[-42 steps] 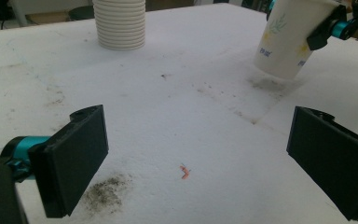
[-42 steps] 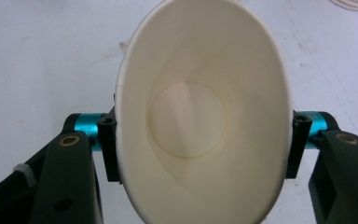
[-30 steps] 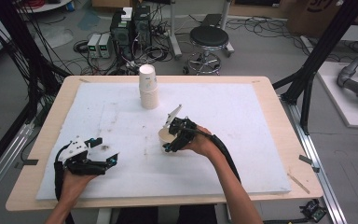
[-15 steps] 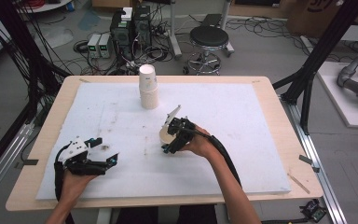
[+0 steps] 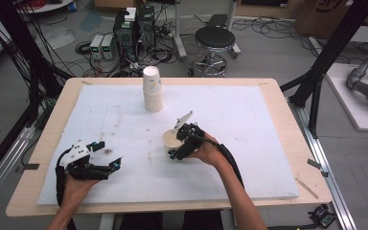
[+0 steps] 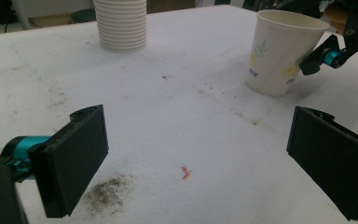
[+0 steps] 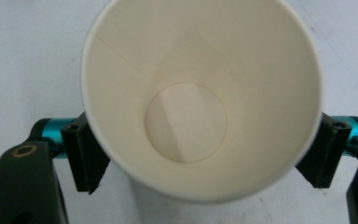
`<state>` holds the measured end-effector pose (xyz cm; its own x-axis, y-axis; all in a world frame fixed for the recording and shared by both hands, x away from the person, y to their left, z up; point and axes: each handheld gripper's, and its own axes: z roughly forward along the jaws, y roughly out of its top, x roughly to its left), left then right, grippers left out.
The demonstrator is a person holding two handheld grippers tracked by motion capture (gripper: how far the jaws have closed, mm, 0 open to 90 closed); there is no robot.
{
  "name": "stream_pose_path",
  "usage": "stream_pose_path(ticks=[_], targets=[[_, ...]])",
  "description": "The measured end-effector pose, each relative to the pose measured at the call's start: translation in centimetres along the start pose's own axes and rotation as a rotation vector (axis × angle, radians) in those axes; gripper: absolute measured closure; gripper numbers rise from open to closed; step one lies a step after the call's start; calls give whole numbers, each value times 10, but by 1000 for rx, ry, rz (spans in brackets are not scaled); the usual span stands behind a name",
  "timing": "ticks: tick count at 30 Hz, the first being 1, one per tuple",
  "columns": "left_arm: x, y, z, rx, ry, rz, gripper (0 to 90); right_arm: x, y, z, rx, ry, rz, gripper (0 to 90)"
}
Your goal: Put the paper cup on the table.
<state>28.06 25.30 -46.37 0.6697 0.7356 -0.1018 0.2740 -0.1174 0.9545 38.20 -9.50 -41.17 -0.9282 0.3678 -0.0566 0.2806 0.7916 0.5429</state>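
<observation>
A single white paper cup (image 5: 170, 139) stands upright on the white mat (image 5: 249, 124), near the middle of the table. My right gripper (image 5: 173, 144) reaches around it from the right. In the right gripper view I look down into the empty cup (image 7: 200, 93), with one jaw on each side below the rim. These jaws have just been opening, and the right gripper (image 7: 200, 154) now stands open with the cup between them. My left gripper (image 5: 108, 154) rests at the front left, open and empty. In its own view the left gripper (image 6: 196, 154) faces the cup (image 6: 279, 56).
A stack of several paper cups (image 5: 153, 91) stands at the back of the mat, also seen as the stack (image 6: 121, 25) in the left gripper view. A dark smudge (image 6: 105, 196) marks the mat by the left jaw. The table's wooden edge (image 5: 287, 115) borders the mat.
Both hands and the cup keep their places. At this size the high view does not show a clear difference in how wide the right jaws stand.
</observation>
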Motion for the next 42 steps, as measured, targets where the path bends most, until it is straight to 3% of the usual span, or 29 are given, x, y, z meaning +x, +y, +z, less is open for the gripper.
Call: stream_pose_path(ticks=[9, 12, 17, 20, 26, 27, 31, 34, 42], targets=[[-1, 0, 0, -3, 2, 0, 53, 3, -19, -17, -63, -38, 32, 183], [-1, 0, 0, -3, 4, 0, 53, 8, -34, -30, -121, -62, 45, 183], [-1, 0, 0, 0, 8, 2, 53, 12, -51, -40, -172, -99, 69, 182], [-1, 0, 0, -2, 15, 5, 53, 12, -75, -52, -243, -150, 127, 183], [-1, 0, 0, -5, 21, 4, 53, 10, -97, -64, -298, -190, 185, 183], [-2, 0, 0, -4, 21, 5, 53, 10, -104, -68, -340, -217, 206, 183], [-2, 0, -1, -10, 26, 10, 53, 12, -112, -71, -373, -244, 231, 183], [-1, -1, -2, -25, 32, -5, 53, 15, -123, -70, -419, -292, 252, 183], [-3, -1, -2, -25, 48, 9, 53, 14, -143, -67, -448, -365, 312, 183]])
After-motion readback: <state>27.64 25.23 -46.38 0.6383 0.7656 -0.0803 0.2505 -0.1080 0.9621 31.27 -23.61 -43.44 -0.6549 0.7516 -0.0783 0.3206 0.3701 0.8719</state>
